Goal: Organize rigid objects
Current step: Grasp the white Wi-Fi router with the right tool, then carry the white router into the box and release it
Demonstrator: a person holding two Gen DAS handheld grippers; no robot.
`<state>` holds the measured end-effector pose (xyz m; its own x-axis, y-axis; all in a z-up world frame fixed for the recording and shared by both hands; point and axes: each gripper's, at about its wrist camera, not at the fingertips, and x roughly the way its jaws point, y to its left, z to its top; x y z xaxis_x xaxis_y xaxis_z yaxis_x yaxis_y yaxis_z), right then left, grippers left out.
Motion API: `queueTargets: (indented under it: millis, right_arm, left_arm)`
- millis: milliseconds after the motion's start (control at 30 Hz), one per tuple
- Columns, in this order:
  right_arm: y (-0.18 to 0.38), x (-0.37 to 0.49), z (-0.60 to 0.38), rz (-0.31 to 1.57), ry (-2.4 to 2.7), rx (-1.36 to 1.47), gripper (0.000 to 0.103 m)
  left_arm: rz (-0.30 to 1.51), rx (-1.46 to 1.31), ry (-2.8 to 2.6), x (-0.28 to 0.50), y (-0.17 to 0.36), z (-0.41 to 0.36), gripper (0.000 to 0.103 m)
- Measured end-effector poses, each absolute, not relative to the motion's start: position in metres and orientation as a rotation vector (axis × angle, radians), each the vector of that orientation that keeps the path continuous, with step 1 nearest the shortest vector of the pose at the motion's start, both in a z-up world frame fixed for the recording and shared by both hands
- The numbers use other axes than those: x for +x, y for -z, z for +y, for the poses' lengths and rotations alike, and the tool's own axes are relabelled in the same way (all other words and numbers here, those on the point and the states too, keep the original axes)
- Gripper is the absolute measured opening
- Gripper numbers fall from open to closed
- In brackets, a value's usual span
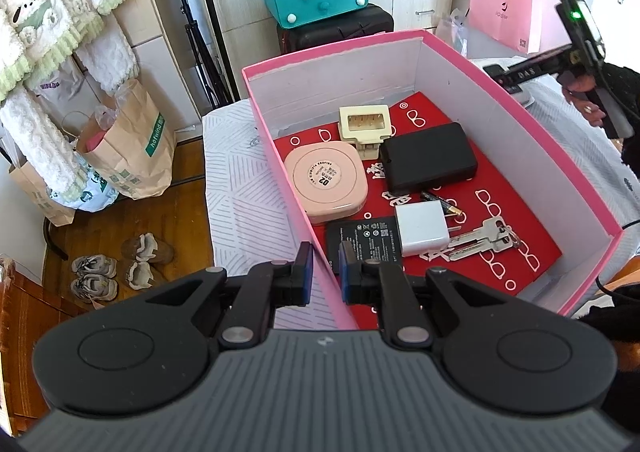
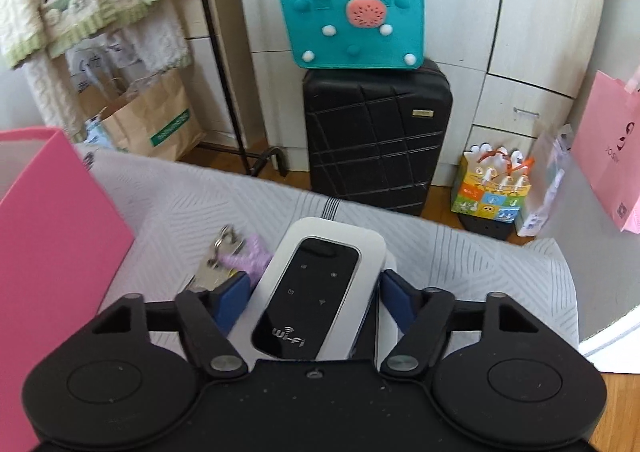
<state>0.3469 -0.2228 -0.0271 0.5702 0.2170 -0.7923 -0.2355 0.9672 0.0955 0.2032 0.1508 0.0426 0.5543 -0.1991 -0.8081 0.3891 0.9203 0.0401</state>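
I am holding my right fingers (image 2: 316, 302) astride a Wi-Fi router (image 2: 316, 292), a white slab with rounded corners and a glossy black oval face carrying faint icons and the word "Wi-Fi" near its close end. It is lying on the pale striped bedspread (image 2: 460, 252) between the blue pads (image 2: 232, 300), which are flanking its sides; whether they are pressing on it I cannot tell. Just left of it a bunch of keys (image 2: 218, 264) with a lilac tassel is lying beside the pink box (image 2: 48, 219). My left fingers (image 1: 325, 272) are clenched on the box's near wall (image 1: 316, 248), pinching its pink edge. Inside the box (image 1: 440, 63), on a red sheet printed with white spectacles, are sitting a pink rounded case (image 1: 326, 183) labelled "D2", a cream plug adapter (image 1: 364, 123), a black box (image 1: 428, 161), a white charger (image 1: 422, 228), a flat black battery (image 1: 360, 242), a small cell (image 1: 444, 203) and silver keys (image 1: 480, 240). A paper bag (image 1: 136, 143) on the floor is reading "hotwind".
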Motion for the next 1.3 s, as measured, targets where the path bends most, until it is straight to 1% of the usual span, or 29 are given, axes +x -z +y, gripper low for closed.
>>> queueTargets:
  millis: [233, 500, 733, 767, 800, 833, 900, 1300]
  right_arm:
    - [0.024, 0.329, -0.224, 0.957, -0.301, -0.071, 0.07]
    - [0.031, 0.322, -0.202, 0.928, -0.261, -0.257, 0.07]
    - [0.031, 0.31, -0.208, 0.941, -0.214, -0.227, 0.073]
    - [0.031, 0.308, -0.209, 0.939, -0.213, -0.227, 0.073]
    - [0.031, 0.305, -0.209, 0.936, -0.212, -0.236, 0.067]
    - [0.03, 0.301, -0.207, 0.928, -0.212, -0.274, 0.065]
    - [0.029, 0.295, -0.204, 0.919, -0.236, -0.31, 0.065]
    - [0.005, 0.266, -0.197, 0.866, -0.275, -0.306, 0.065]
  left_arm:
    - [0.927, 0.221, 0.364, 0.204, -0.046, 0.152, 0.013]
    - [0.936, 0.23, 0.363, 0.205, -0.046, 0.15, 0.013]
    - [0.935, 0.229, 0.36, 0.206, -0.046, 0.151, 0.013]
    - [0.935, 0.231, 0.36, 0.205, -0.046, 0.15, 0.013]
    - [0.935, 0.232, 0.36, 0.205, -0.046, 0.15, 0.013]
    - [0.935, 0.234, 0.36, 0.205, -0.046, 0.15, 0.013]
    - [0.935, 0.234, 0.358, 0.205, -0.046, 0.15, 0.013]
    - [0.934, 0.234, 0.354, 0.204, -0.045, 0.149, 0.013]
